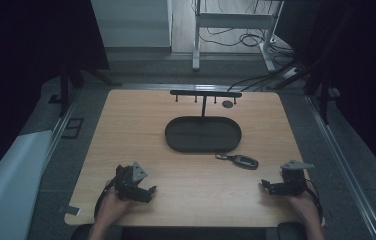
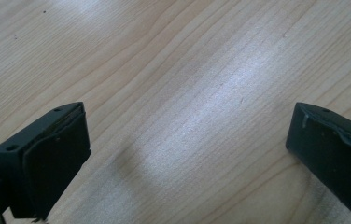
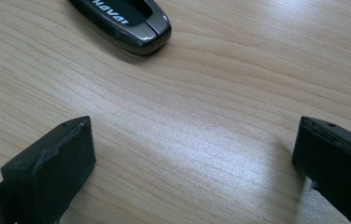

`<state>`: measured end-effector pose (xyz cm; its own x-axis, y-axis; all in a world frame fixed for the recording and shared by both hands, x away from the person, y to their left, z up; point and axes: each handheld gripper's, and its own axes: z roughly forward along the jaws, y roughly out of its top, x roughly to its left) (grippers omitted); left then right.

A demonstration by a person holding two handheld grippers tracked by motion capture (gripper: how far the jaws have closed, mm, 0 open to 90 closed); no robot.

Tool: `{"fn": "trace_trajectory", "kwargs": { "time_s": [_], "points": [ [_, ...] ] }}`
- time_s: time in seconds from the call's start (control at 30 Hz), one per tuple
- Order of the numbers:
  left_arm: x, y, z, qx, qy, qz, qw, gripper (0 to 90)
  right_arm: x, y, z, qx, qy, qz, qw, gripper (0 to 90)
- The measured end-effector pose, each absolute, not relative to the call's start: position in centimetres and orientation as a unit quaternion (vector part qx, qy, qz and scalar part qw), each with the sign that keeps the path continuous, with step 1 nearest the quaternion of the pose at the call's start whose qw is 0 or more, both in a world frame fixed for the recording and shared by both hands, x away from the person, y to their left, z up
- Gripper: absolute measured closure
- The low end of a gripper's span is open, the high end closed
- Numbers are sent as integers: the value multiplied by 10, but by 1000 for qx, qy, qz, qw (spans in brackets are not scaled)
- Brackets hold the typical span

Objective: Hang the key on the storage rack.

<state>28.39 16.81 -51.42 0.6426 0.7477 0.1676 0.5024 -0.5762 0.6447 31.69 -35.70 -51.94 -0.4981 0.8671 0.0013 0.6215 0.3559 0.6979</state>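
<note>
Left tool (image 1: pixel 145 192) held low in the left hand (image 1: pixel 112 204), jaws wide apart, nothing between them, right tool (image 1: pixel 271 186) likewise low in the right hand (image 1: pixel 303 205), jaws spread, empty, both angled inward

The table (image 1: pixel 141 130) is pale wood with fine straight grain and a smooth, softly shiny finish. The car key (image 3: pixel 127 18) looks like glossy dark plastic with a brushed metal-look edge. The tray (image 1: pixel 176 142) is matt black. The right gripper (image 3: pixel 192 163) has matt black pads, slightly rough at the edges.
</note>
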Motion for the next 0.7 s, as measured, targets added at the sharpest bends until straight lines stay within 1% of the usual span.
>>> {"fn": "trace_trajectory", "kwargs": {
  "time_s": [0.33, 0.7],
  "points": [
    [288, 174, -517, 853, 387, 181, 298, 0, 317, -357, -519, 465, 802, 326, 188, 0],
    [289, 175, -517, 853, 390, 180, 298, 0, 318, -359, -517, 473, 800, 325, 176, 0]
  ]
}}
